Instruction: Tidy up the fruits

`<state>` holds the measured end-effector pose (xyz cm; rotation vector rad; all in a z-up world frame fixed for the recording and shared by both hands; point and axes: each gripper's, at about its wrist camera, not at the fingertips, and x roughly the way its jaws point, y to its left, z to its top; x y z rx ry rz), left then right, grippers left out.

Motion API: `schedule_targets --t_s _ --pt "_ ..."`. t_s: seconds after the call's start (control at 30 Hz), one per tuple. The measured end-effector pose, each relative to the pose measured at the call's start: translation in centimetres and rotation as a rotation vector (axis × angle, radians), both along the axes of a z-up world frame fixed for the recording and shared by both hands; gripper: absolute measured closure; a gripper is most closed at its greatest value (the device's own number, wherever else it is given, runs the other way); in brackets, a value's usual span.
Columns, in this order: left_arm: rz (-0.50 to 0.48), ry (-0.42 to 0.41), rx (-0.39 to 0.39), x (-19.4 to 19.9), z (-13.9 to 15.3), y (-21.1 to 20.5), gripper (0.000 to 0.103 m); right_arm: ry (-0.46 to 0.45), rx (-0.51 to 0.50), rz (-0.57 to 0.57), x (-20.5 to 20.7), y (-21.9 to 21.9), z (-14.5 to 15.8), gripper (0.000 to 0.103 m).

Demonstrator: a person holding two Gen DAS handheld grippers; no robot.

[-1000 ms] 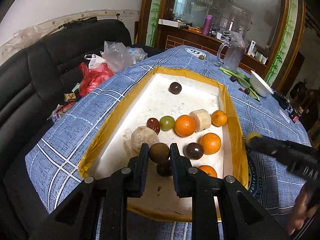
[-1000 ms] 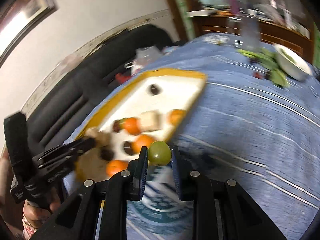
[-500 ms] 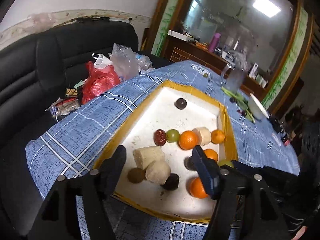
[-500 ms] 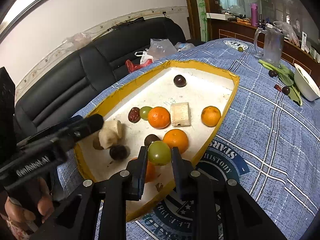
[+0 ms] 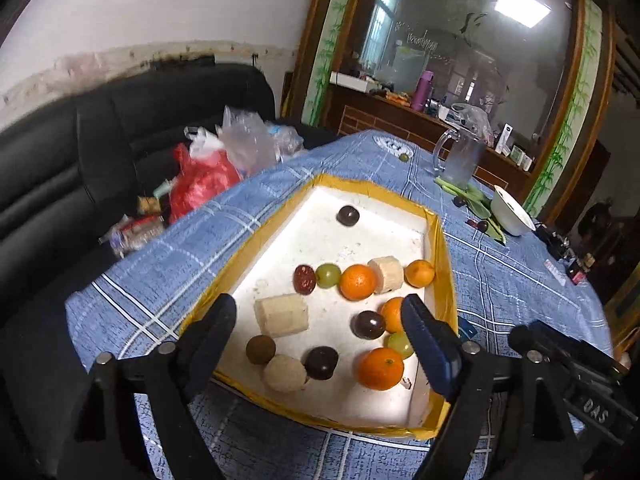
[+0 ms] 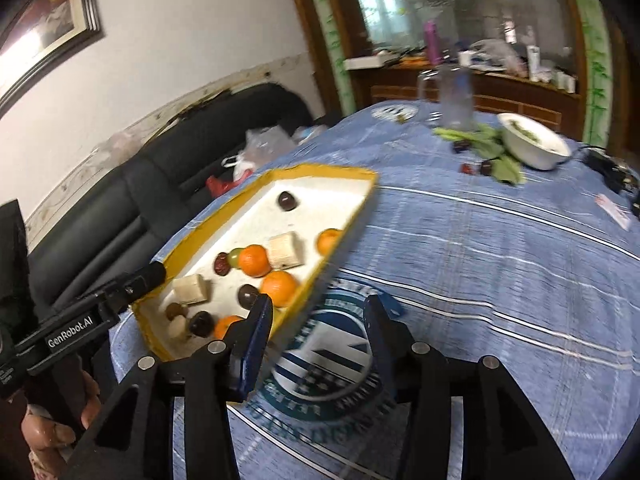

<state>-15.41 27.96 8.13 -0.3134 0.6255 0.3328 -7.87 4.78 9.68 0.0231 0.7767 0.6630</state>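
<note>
Both my hand-held grippers have nothing between their pads, and their jaws are opening. My left hand-held gripper (image 5: 316, 330) hangs over the near end of the yellow-rimmed tray (image 5: 446, 280), jaws wide, framing the fruit below without touching any of it. My right hand-held gripper (image 6: 318, 322) sits over the blue plaid tablecloth (image 6: 480, 248) just right of the tray's near right corner, also empty.

The fruit is all in the tray. In the near group lie a brown round fruit (image 5: 261, 349), a pale tan round one (image 5: 285, 373), a dark plum (image 5: 321, 363), an orange (image 5: 380, 368), a green grape (image 5: 400, 343) close against the right wall, another dark plum (image 5: 368, 324) and a pale cut block (image 5: 282, 315). Farther in, a row runs left to right: red date (image 5: 304, 279), green grape (image 5: 328, 275), orange (image 5: 358, 282), pale cut piece (image 5: 386, 274), small orange (image 5: 419, 273). One dark plum (image 5: 347, 216) sits alone at the far end.

I judge this the release step, with fruit just set down and both tools free. Loose fruit shows beyond the tray, beside the leaves (image 5: 476, 200) near the white bowl (image 5: 512, 216), and one small green one (image 5: 404, 157) at the far table edge. The next move probably calls for reaching far right across the table with open jaws for one of those.
</note>
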Motion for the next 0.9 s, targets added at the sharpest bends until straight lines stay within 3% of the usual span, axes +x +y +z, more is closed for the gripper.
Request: schedule_targets --t_s 0.07,0.27,0.57,0.9 --pt "0.014 -0.010 0.049 -0.2 0.4 -1.1 0.014 -0.016 -0.009 -0.029 -0.7 -0.6 -0.1 0.041" --pt "0.058 -0.013 0.174 -0.5 1.2 -3.8 0.008 -0.018 -0.040 -0.053 -2.5 -1.7 -1.4 0.039" --pt "0.063 -0.004 0.254 -0.8 1.9 -6.5 0.006 -0.040 -0.031 -0.068 -4.3 -3.0 -1.4 0.031" --pt "0.006 0.014 0.267 -0.9 1.9 -8.6 0.006 -0.047 -0.043 -0.067 -5.1 -3.3 -1.5 0.028"
